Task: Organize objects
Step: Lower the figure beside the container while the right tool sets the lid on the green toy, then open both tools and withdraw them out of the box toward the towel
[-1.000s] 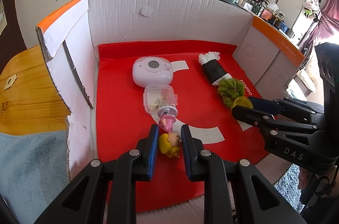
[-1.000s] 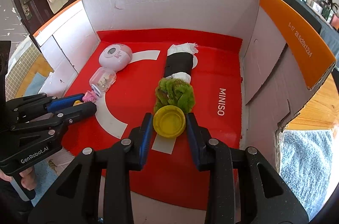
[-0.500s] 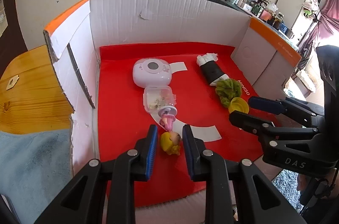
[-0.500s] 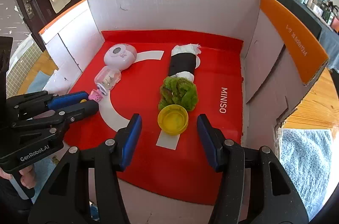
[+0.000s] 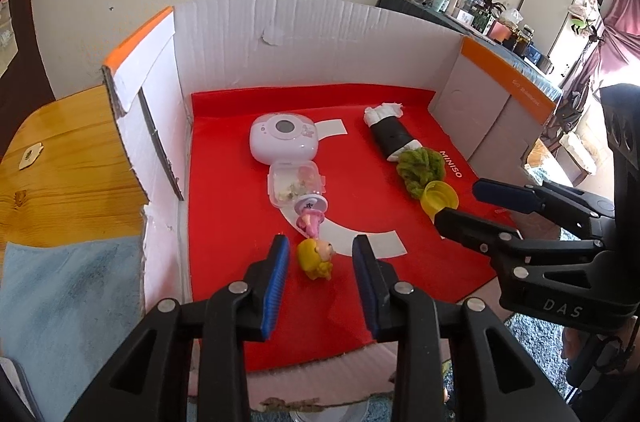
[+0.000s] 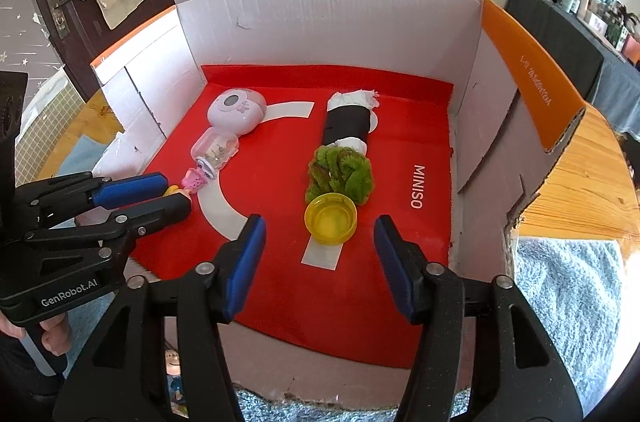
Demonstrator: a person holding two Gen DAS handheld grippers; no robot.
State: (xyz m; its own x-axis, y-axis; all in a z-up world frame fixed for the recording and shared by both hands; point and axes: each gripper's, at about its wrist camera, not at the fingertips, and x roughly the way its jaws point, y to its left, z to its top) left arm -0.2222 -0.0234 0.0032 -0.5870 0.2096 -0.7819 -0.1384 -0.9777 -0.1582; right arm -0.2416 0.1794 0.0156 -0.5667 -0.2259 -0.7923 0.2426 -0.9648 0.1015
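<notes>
On the red mat [image 5: 236, 182] two rows of objects lie in line. Left row: a white round device [image 5: 283, 138], a clear small box [image 5: 295, 182], a pink figure [image 5: 310, 220] and a yellow-haired doll [image 5: 316, 257]. Right row: a black-and-white roll [image 6: 349, 120], a green fuzzy ball [image 6: 340, 174] and a yellow cap [image 6: 330, 218]. My left gripper [image 5: 320, 260] is open with the doll lying free between its fingers. My right gripper [image 6: 320, 246] is open, just short of the yellow cap.
White cardboard walls [image 5: 304, 42] with orange-topped flaps [image 6: 528, 70] enclose the mat on three sides. A wooden tabletop [image 5: 60, 166] and a blue towel [image 5: 68, 302] lie to the left. The mat's front edge [image 6: 340, 354] is close to the grippers.
Both grippers opened and drew back toward me. The left let go of the yellow-haired doll, the right let go of the yellow cap; both objects stay on the mat.
</notes>
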